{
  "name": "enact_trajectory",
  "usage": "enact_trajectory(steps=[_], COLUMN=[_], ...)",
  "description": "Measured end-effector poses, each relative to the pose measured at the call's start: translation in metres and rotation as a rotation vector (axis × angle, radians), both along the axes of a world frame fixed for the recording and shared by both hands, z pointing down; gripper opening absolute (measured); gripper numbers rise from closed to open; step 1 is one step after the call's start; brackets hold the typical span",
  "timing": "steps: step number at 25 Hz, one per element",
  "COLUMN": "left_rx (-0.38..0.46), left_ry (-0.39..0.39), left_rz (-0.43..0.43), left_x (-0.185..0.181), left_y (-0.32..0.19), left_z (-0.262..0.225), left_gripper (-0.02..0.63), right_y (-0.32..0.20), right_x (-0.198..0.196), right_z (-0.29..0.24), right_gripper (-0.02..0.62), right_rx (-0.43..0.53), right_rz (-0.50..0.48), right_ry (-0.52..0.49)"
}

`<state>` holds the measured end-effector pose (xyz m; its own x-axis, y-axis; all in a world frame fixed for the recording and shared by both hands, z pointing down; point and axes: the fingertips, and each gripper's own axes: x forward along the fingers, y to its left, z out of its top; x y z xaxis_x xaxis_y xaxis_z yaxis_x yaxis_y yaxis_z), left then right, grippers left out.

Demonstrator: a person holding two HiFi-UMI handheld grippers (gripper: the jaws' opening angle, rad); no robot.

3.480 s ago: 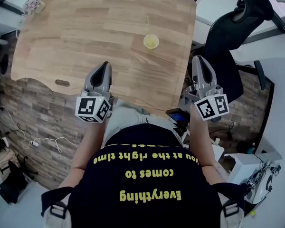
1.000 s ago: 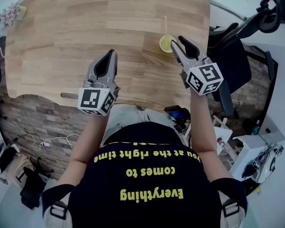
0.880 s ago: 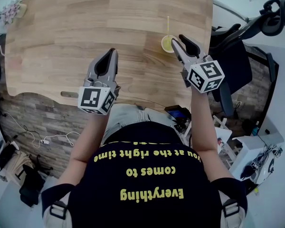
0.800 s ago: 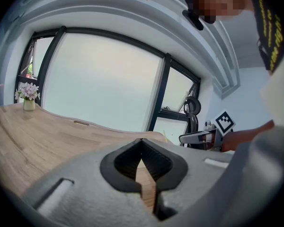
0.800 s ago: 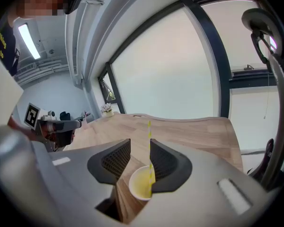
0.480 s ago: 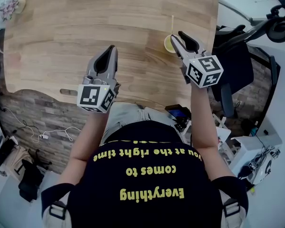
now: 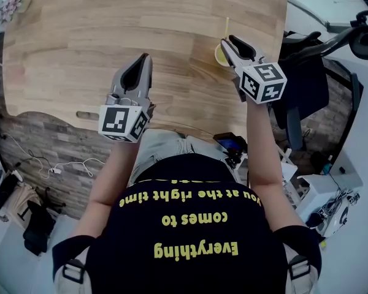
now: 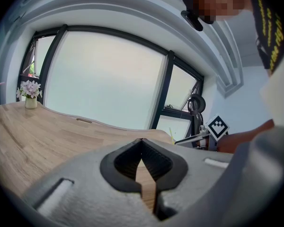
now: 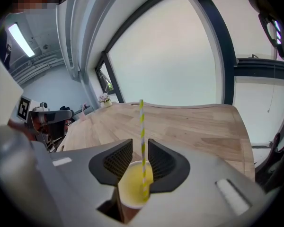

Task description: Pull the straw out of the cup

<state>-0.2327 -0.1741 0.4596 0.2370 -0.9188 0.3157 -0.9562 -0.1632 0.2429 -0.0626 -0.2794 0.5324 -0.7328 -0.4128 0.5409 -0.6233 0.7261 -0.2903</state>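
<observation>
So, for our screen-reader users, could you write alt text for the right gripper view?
The right gripper has just been closing its jaws around a yellow-and-white striped straw, not yet touching it. The straw stands in a cup on a wooden table, with big windows behind.

I read straw (image 9: 142, 126) as yellow-white stripes, centre frame. Cup (image 9: 131, 186) pale yellow inside. Table (image 7: 110, 29) light wood grain, top. Shirt (image 7: 190, 268) black, yellow lettering, bottom. Brickwork (image 7: 40, 139) grey-brown, lower left.
</observation>
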Motion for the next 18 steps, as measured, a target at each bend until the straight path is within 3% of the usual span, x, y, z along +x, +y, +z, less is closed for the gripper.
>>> enact_trajectory(steps=[18], left_rx=[-0.001], left_ry=[-0.012], left_rz=[0.019], left_x=[0.007], left_y=[0.010], left_z=[-0.002], left_gripper=[0.000], right_y=[0.004], right_x=[0.002], right_z=[0.007], right_gripper=[0.032], right_rx=[0.008], right_rz=[0.029], right_ry=[0.016])
